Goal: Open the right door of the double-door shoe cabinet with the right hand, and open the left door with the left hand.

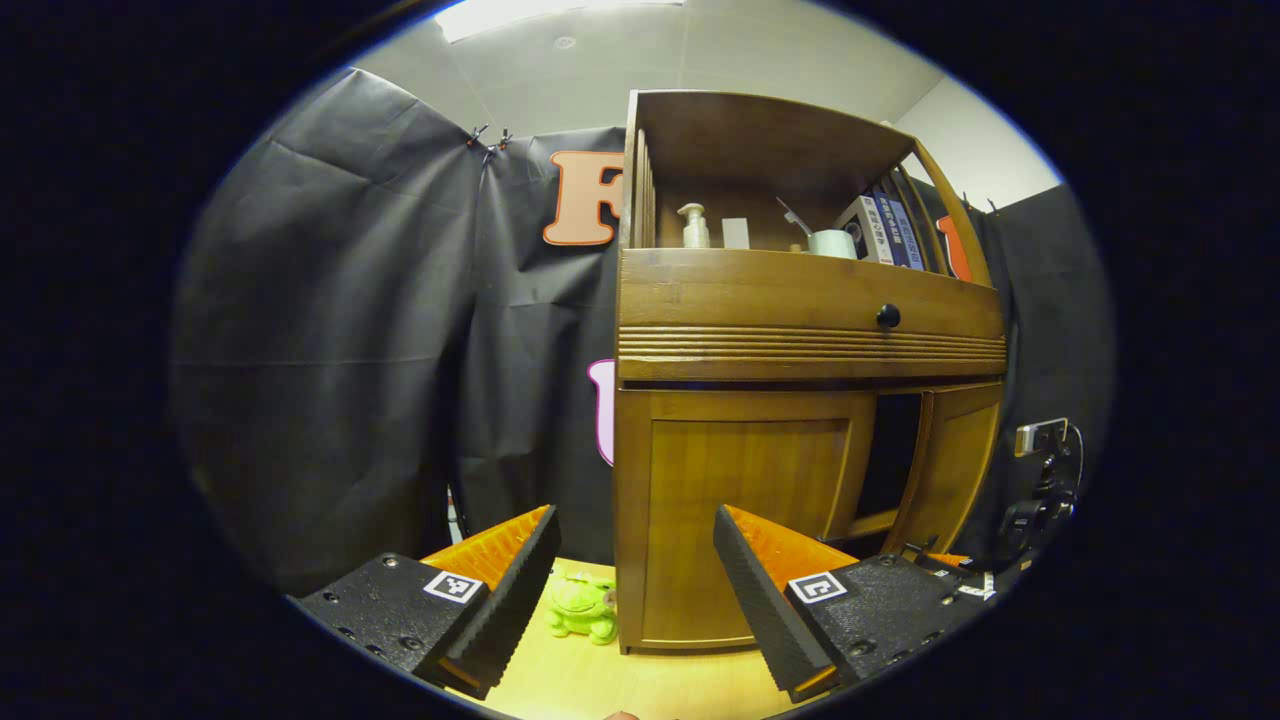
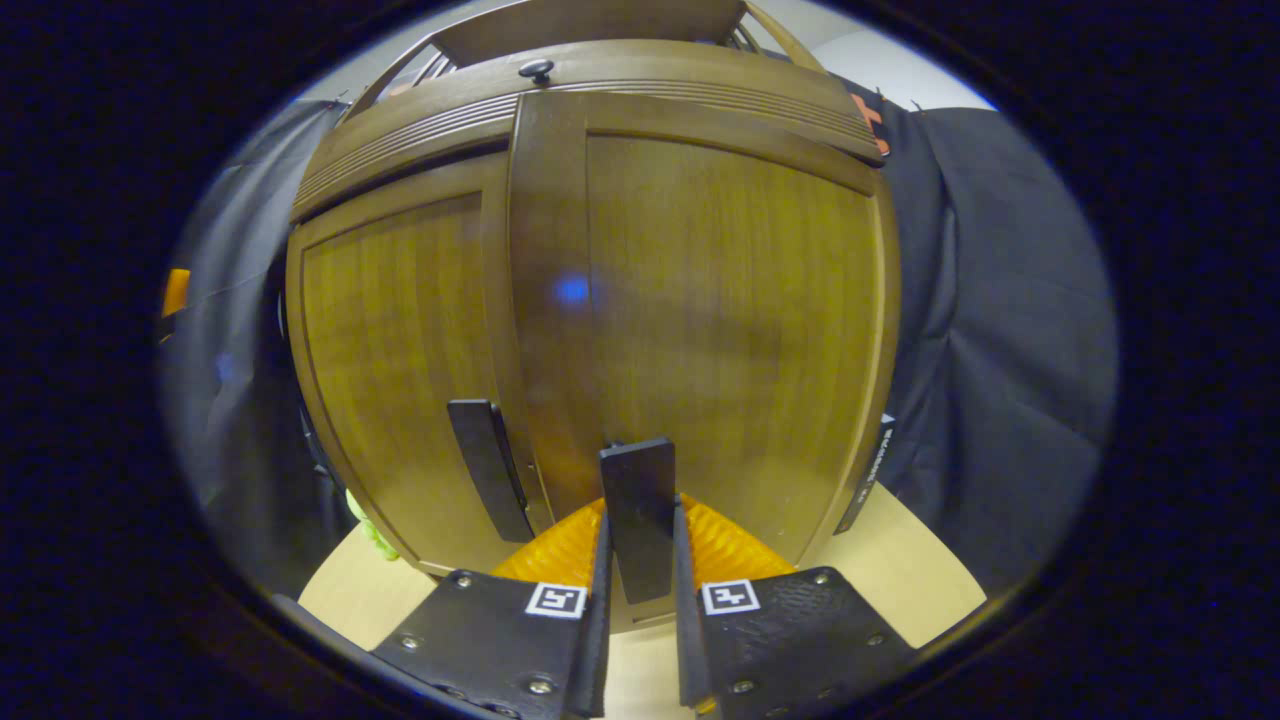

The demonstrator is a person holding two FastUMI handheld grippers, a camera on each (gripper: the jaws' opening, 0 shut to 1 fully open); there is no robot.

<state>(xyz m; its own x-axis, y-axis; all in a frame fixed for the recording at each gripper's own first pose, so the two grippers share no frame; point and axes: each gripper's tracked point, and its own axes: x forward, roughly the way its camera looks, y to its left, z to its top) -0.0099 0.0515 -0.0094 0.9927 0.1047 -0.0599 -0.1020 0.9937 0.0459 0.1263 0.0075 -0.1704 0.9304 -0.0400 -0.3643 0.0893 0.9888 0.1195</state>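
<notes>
While the cabinet [image 1: 810, 400] stands on a pale wooden table [image 1: 600, 680] against the black cloth wall, the left gripper view shows it from its left corner, with the right door [image 1: 950, 460] swung a little outward so that a dark gap separates it from the left door [image 1: 750, 500], which lies flush in its frame. Above the doors runs a drawer [image 1: 810, 295] with a black knob [image 1: 888, 316], and above that an open shelf carrying books [image 1: 890, 230], a white cup [image 1: 832, 243] and a pump bottle [image 1: 694, 226]. In the right gripper view the right door [image 2: 720, 330] sits close before the camera, and the right gripper [image 2: 640, 560] is closed on its black handle [image 2: 638, 515], one finger pressing each side. The left door's handle [image 2: 488, 465] hangs free just beside it. The left gripper [image 1: 630, 585] is held wide open, well short of the cabinet, grasping nothing. A small green frog toy [image 1: 582, 608] lies on the table beside the cabinet's left corner.
</notes>
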